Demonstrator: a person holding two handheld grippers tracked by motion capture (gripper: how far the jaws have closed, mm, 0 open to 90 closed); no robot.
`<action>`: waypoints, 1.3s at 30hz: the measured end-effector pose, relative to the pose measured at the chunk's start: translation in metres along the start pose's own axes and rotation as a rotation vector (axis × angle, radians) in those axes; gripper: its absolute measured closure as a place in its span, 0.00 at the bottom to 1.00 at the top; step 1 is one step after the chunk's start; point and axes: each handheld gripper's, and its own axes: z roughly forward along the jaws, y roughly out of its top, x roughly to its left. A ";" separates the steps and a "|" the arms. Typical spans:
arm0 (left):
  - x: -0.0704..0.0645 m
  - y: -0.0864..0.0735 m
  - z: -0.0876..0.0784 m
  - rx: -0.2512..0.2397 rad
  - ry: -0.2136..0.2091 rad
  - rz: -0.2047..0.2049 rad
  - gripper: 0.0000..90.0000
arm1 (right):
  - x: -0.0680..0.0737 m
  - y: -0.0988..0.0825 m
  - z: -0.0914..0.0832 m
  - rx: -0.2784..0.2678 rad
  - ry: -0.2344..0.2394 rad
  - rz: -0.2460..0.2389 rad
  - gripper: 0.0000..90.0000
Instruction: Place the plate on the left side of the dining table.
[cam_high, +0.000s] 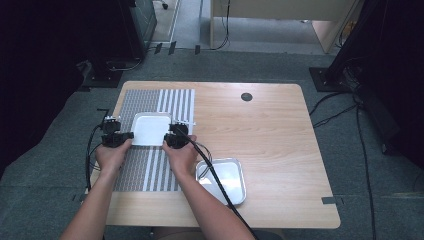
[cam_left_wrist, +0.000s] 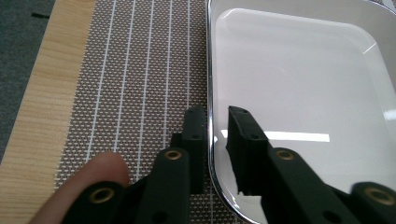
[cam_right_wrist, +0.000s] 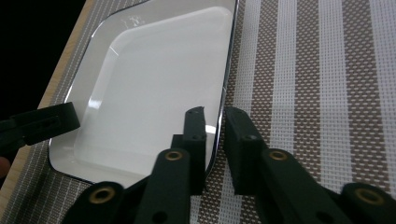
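A white square tray with a shiny rim lies on a striped woven placemat at the table's left. My left gripper stands at the tray's left edge and my right gripper at its right edge. In the left gripper view the tray's rim runs between the jaws of the left gripper, with a gap on both sides. The right gripper straddles the opposite rim of the tray the same way, pads apart from it. The tray is empty and rests flat.
A second, metal tray sits on the bare wood right of the placemat, under my right forearm and its cable. A dark round grommet marks the table's far side. The left gripper's jaw shows across the tray.
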 end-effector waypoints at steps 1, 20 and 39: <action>0.000 0.000 0.000 0.000 0.000 0.000 0.79 | 0.000 0.000 0.000 0.000 0.000 0.000 0.85; -0.006 -0.009 -0.039 -0.101 -0.078 0.021 0.47 | -0.024 0.020 -0.048 -0.052 0.027 -0.074 0.53; -0.021 -0.036 -0.082 -0.174 -0.111 0.079 0.37 | -0.074 0.032 -0.116 -0.128 0.006 -0.184 0.36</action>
